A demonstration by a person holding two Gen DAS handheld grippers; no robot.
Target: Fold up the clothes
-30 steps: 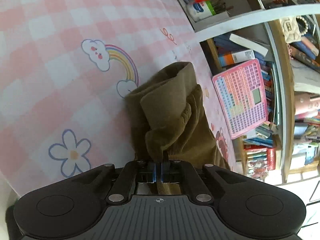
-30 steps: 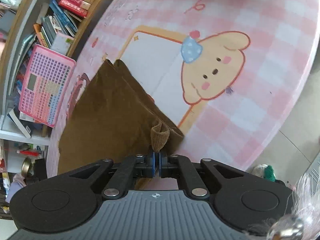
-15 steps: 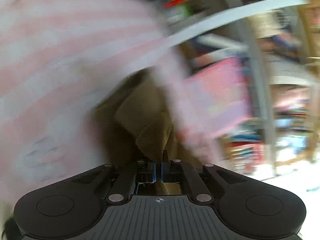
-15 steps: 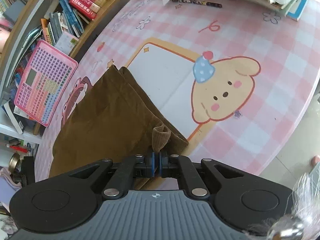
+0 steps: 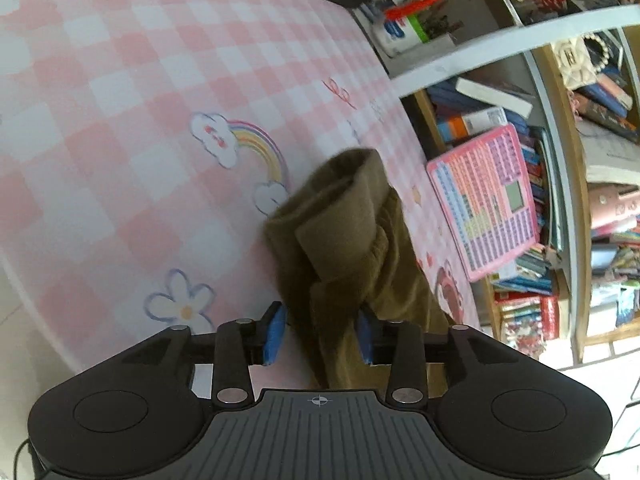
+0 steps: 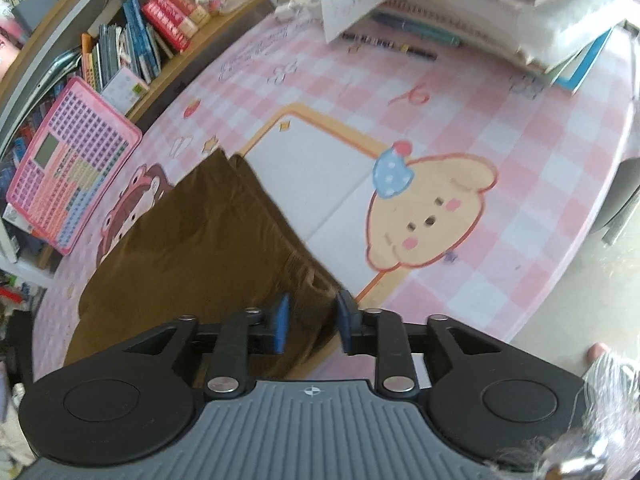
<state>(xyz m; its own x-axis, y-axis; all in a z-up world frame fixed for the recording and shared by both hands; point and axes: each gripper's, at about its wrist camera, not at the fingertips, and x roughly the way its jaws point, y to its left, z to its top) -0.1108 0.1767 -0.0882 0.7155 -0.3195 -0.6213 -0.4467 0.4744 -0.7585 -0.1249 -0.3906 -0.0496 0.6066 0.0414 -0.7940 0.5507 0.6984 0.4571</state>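
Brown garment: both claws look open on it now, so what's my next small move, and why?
Probably back both claws straight off. The left claw and right claw both stand open with the brown garment between their blue pads, and it lies folded on the pink tablecloth. Pulling sideways could drag the fold.
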